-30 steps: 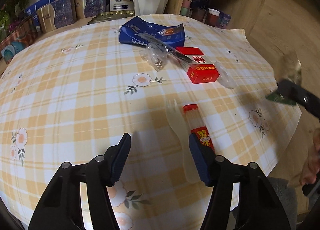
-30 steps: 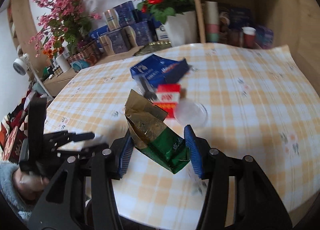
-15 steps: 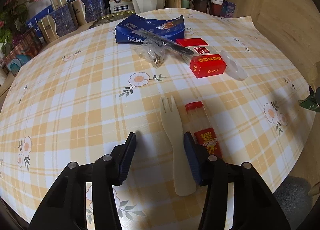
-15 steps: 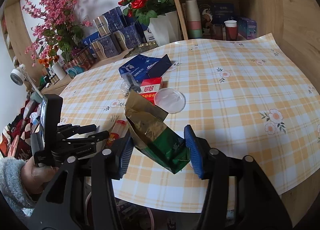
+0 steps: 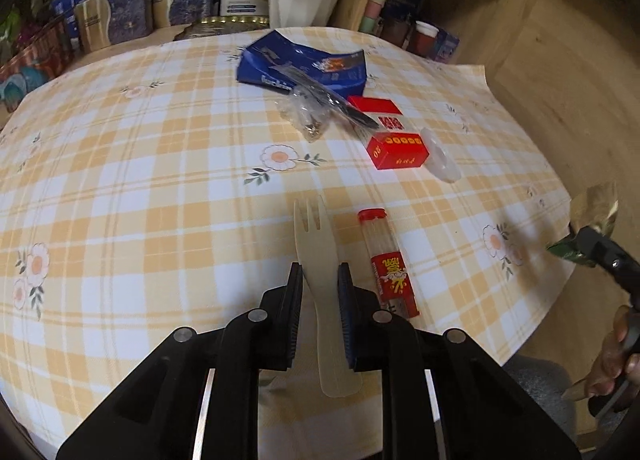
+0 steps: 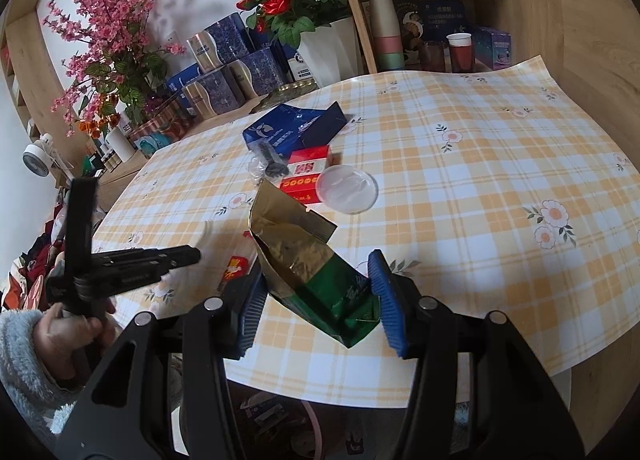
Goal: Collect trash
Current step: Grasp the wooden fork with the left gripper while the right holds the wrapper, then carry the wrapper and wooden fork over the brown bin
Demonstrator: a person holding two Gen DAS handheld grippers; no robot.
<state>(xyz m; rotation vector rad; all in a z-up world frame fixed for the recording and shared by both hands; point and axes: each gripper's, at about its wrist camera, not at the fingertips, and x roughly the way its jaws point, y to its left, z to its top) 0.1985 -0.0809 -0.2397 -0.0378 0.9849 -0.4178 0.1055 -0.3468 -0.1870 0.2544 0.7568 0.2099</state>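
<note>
The left tool (image 5: 320,292) is closed on a pale wooden fork (image 5: 320,260), its two fingers pressed against the handle while the tines point away over the bench (image 5: 120,180). Just to its right, close to the right finger, a clear tube with a red cap (image 5: 386,256) lies parallel to the fork. Ahead of this tool the checked cloth is open up to a cluster of trash further on: a red box (image 5: 400,150), a clear round lid (image 5: 440,160) touching its right side, a crumpled clear wrapper (image 5: 310,114) and a blue bag (image 5: 304,68). Off to its left lies a wide stretch of bare cloth. The bench edge curves away on the right, where the right tool shows beyond the rim.

The right tool (image 6: 316,296) grips a green and gold foil bag (image 6: 304,260) between its blue pads, the torn gold mouth standing up ahead of the fingers. It hangs at the near edge of the bench (image 6: 480,180). Directly beyond the bag sit the red box (image 6: 306,176) and the lid (image 6: 346,188), then the blue bag (image 6: 292,128). To its right the cloth lies open to the far corner. To its left the left tool (image 6: 192,256) reaches in over the bench. Behind the bench, flower pots, tins and a shelf with cups line the wall.
</note>
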